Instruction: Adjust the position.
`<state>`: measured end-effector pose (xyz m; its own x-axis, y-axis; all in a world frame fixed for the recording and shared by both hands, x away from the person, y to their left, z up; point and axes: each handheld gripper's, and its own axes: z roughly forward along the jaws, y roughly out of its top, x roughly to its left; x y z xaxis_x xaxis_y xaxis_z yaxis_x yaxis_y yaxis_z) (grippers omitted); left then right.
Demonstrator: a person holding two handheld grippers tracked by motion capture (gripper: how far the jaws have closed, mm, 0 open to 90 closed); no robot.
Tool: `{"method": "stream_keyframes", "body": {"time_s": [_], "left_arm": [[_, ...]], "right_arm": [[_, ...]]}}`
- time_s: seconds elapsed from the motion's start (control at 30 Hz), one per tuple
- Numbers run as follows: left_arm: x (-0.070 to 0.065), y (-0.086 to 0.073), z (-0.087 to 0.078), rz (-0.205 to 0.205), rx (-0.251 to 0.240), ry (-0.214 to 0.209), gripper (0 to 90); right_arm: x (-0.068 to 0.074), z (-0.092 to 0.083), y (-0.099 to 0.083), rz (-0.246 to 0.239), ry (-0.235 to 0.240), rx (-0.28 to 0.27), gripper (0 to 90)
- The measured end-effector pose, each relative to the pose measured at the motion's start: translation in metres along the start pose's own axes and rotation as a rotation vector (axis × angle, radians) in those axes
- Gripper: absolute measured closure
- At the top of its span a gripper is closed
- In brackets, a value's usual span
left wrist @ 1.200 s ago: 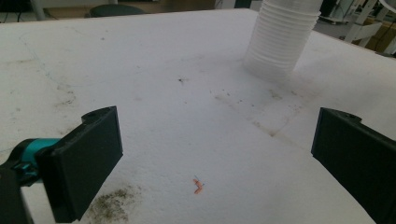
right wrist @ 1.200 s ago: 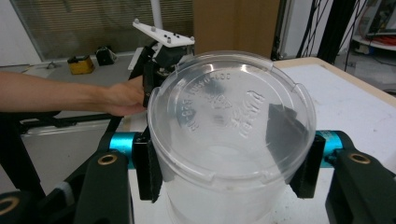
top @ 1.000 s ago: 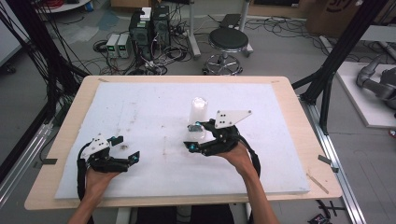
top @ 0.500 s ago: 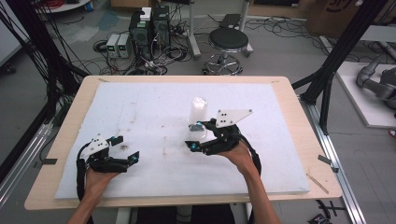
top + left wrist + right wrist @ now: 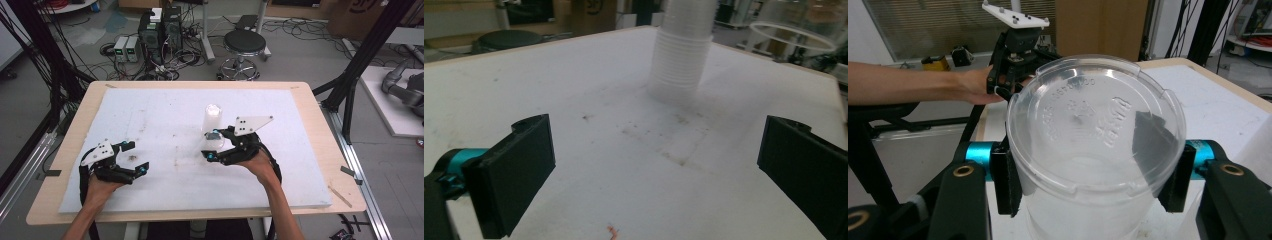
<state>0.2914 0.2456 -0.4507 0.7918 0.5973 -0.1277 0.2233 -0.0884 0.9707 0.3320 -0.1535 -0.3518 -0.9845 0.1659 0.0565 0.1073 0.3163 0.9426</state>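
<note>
High view: I see my right gripper point(image 5: 214, 145) clamped on a clear plastic cup point(image 5: 216, 141) near the middle of the white foam board point(image 5: 165, 115), just in front of an upright stack of clear cups point(image 5: 212, 116); my left gripper point(image 5: 136, 156) rests on the board well apart to the left, jaws spread with nothing between them. Left gripper view: the two black jaws stand wide over bare, lightly stained board, and the stack of cups point(image 5: 683, 47) rises ahead, its nested rims visible as close rings, a detail the high view leaves blurred. Right gripper view: the held cup point(image 5: 1095, 150) lies tipped with its embossed base toward the camera, both pads pressing its sides; it looks empty, which I cannot judge from above. Beyond it, the other hand point(image 5: 979, 85) carries the left gripper point(image 5: 1007, 89).
</note>
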Motion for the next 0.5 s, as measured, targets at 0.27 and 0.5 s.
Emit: {"method": "stream_keyframes", "body": {"time_s": [0.27, 0.5], "left_arm": [[-0.001, 0.023, 0.001, 0.059, -0.003, -0.126, 1.8], [-0.008, 0.04, 0.014, 0.087, -0.031, -0.234, 1.8]], "right_arm": [[-0.001, 0.002, 0.001, -0.007, 0.022, -0.006, 41.7], [0.0, 0.005, 0.004, -0.016, 0.037, -0.013, 41.9]]}}
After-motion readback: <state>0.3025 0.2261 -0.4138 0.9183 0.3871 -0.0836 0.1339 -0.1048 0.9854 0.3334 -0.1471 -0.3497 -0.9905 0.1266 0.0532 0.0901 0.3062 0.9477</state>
